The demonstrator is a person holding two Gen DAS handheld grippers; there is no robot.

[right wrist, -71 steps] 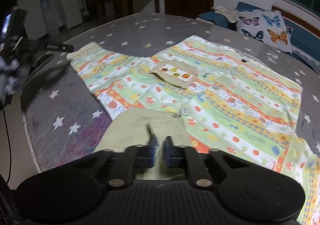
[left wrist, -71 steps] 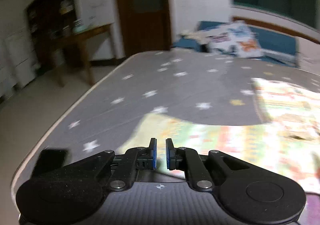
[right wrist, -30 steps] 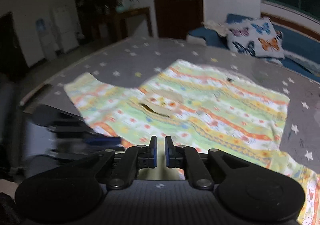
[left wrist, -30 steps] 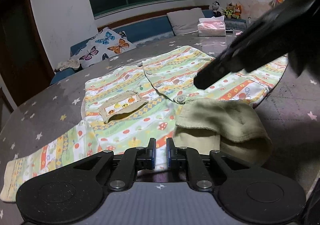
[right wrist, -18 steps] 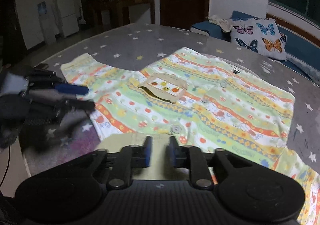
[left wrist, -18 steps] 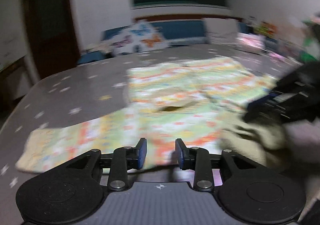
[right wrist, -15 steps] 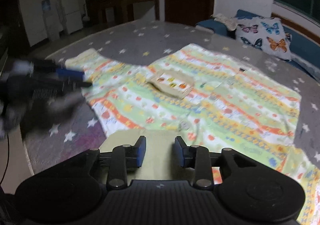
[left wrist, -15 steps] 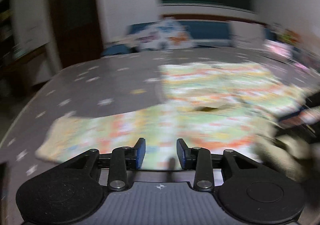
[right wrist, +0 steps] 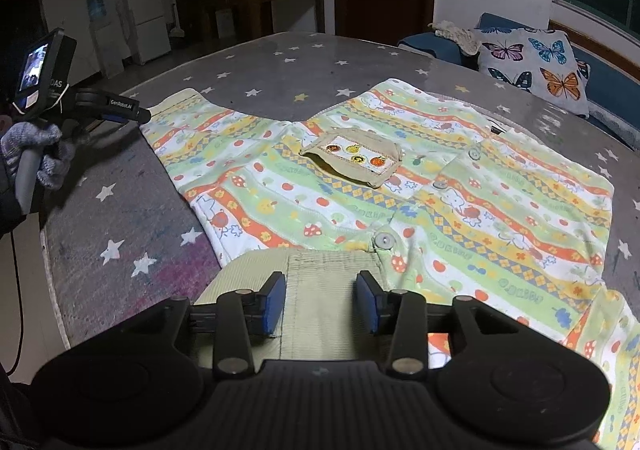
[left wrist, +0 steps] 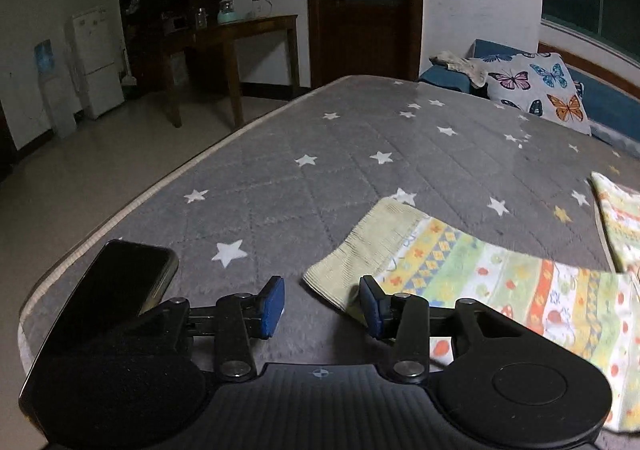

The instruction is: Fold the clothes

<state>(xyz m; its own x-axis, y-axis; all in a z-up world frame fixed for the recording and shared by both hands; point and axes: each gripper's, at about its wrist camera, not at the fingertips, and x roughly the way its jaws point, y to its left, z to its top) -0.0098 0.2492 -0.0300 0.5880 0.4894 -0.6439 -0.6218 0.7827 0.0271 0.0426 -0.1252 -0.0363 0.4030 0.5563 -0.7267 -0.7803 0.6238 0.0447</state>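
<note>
A child's green, orange and yellow patterned jacket (right wrist: 440, 202) lies spread flat on a grey star-print mattress (right wrist: 132, 218). Its chest pocket (right wrist: 352, 158) faces up. My left gripper (left wrist: 322, 306) is open and hovers just in front of the ribbed cuff (left wrist: 360, 250) of one sleeve (left wrist: 500, 282); the right finger is at the cuff's near corner. My right gripper (right wrist: 322, 300) is open over the olive ribbed collar (right wrist: 320, 290) at the jacket's near edge. The left gripper also shows in the right wrist view (right wrist: 120, 108), beside the sleeve end.
A black phone (left wrist: 112, 290) lies at the mattress corner, left of my left gripper. The mattress edge (left wrist: 160, 190) drops to the floor on the left. A butterfly cushion (right wrist: 528, 66) and blue sofa lie beyond. A wooden table (left wrist: 240, 34) stands by the far wall.
Both grippers have opened wide from shut. My left gripper has swung left, from the jacket's body to the sleeve cuff. My right gripper has stayed over the collar.
</note>
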